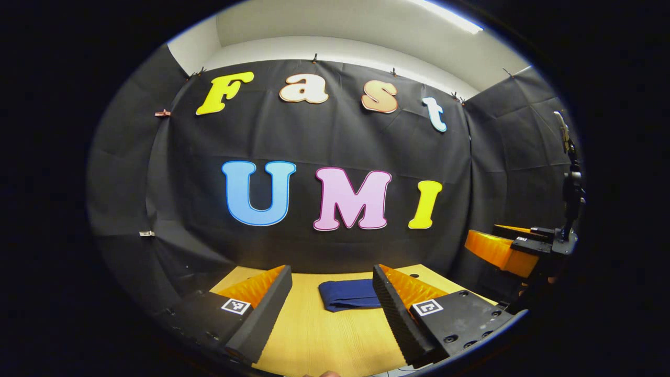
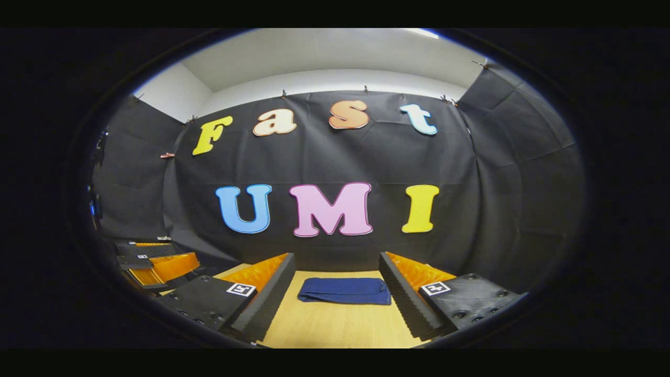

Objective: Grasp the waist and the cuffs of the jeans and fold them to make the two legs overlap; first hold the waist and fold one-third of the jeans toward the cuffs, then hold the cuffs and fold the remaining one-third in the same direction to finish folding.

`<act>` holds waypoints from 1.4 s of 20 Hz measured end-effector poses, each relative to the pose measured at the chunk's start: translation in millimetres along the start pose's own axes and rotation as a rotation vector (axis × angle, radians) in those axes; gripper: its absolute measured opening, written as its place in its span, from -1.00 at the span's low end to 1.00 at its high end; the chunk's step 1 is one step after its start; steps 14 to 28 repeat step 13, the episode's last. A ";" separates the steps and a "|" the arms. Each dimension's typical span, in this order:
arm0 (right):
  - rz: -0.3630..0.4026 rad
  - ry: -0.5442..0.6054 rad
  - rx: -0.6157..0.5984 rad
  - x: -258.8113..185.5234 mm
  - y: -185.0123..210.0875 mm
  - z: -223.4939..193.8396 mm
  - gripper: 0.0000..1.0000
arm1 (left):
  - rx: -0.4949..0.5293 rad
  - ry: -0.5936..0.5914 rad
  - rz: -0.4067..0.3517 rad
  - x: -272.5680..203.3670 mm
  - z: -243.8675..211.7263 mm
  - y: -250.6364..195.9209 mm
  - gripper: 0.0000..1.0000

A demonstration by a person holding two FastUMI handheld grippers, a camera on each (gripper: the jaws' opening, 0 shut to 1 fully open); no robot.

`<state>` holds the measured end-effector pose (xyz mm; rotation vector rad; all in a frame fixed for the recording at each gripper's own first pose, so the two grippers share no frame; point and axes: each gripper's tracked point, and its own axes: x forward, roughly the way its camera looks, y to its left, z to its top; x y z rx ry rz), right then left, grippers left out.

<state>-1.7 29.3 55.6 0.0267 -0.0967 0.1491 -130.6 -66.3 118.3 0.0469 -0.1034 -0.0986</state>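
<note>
With both grippers held wide open, the jeans [image 2: 345,290] lie folded on the table [image 2: 335,327].
Left gripper [image 1: 332,309], right gripper [image 2: 337,301] hover empty; soft, floppy denim, best pinched at an edge.

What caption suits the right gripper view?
Open right gripper hovers over the wooden table, facing folded jeans.
</note>
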 end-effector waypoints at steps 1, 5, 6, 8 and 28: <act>0.000 -0.009 -0.005 1.6 2.0 1.5 1.00 | 0.001 -0.002 0.004 2.1 -0.6 1.7 0.93; 0.012 -0.061 -0.023 7.2 6.5 6.0 0.96 | -0.015 0.002 0.021 6.2 -2.3 6.6 1.00; 0.014 -0.070 -0.028 8.6 6.5 4.5 1.00 | -0.017 0.003 0.028 6.6 -3.0 8.4 0.92; 0.016 -0.077 -0.031 11.2 5.1 1.6 1.00 | -0.021 0.002 0.039 8.0 -3.4 13.1 0.93; -0.013 -0.094 -0.022 10.2 -5.2 -2.0 0.96 | -0.020 0.003 0.053 10.5 -5.7 16.4 0.93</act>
